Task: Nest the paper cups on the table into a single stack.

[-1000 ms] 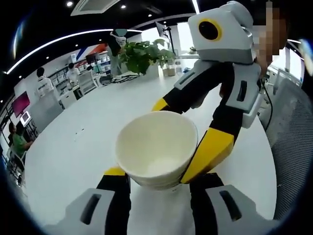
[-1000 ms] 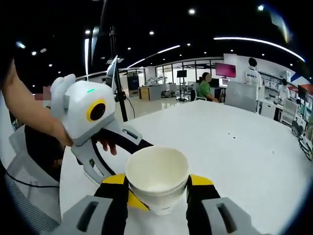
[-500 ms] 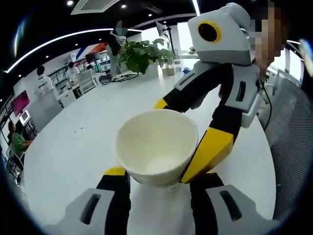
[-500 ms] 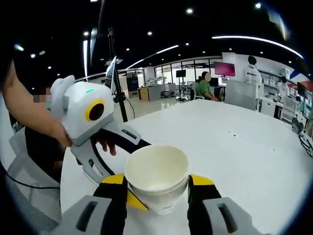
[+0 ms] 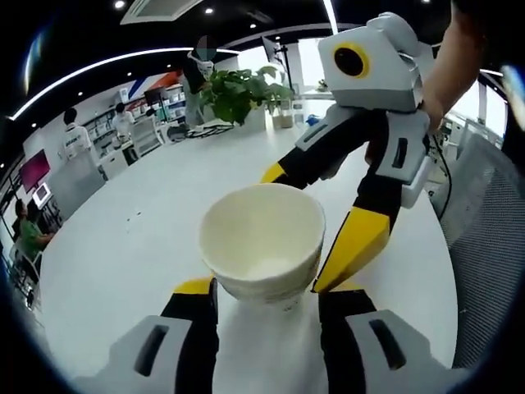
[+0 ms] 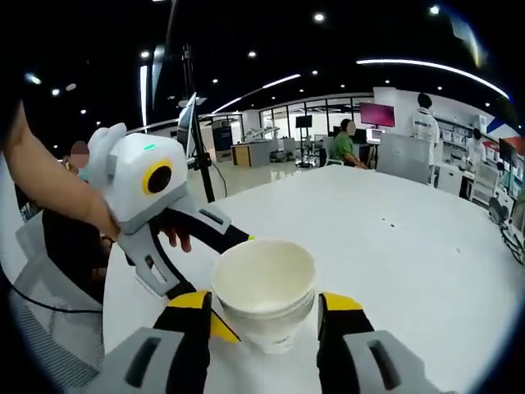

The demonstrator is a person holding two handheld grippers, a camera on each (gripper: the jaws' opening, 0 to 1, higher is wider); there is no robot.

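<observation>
The nested white paper cups (image 5: 262, 246) (image 6: 264, 287) stood upright on the white table (image 5: 148, 230), mouth open upward, a second rim showing just below the top one

Stack of nested white paper cups (image 5: 262, 246) upright on the round white desk (image 5: 123, 254), between left tongs (image 5: 267, 300) and right tongs (image 6: 264, 308); leafy green potted plant (image 5: 238, 94) behind, at far edge.

Bright ceiling strip lights (image 5: 90, 70), sharp centre, fisheye-warped edges.
</observation>
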